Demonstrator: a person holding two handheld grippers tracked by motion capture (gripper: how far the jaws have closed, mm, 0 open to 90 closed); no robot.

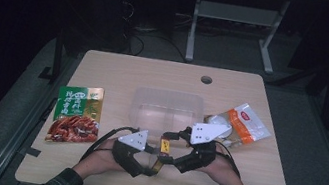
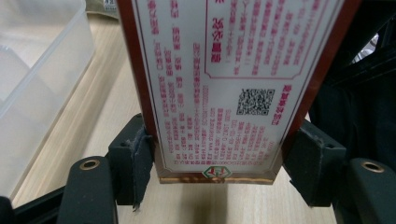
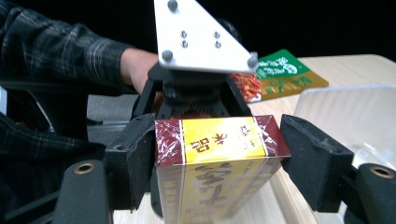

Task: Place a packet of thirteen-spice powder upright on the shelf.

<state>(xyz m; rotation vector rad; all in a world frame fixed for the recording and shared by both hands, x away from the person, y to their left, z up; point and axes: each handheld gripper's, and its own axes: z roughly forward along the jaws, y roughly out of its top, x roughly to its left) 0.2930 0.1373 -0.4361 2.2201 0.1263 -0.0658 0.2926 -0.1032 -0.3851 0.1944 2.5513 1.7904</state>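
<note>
A red and yellow carton (image 1: pixel 164 147) wrapped in clear film hangs just above the table near its front edge, held between both grippers. In the left gripper view its printed back (image 2: pixel 224 70) with a QR code sits between the two pads, which press on its long sides, so my left gripper (image 2: pixel 217 154) is shut on it. My right gripper (image 3: pixel 217 149) clamps the carton's other end (image 3: pixel 219 140), one pad on each side. In the high view my left gripper (image 1: pixel 154 155) and right gripper (image 1: pixel 172 142) face each other.
A clear plastic tub (image 1: pixel 167 108) stands just behind the grippers at the table's middle. A green snack packet (image 1: pixel 77 113) lies at the left. An orange and white packet (image 1: pixel 243 123) lies at the right. A cable hole (image 1: pixel 206 79) is near the far edge.
</note>
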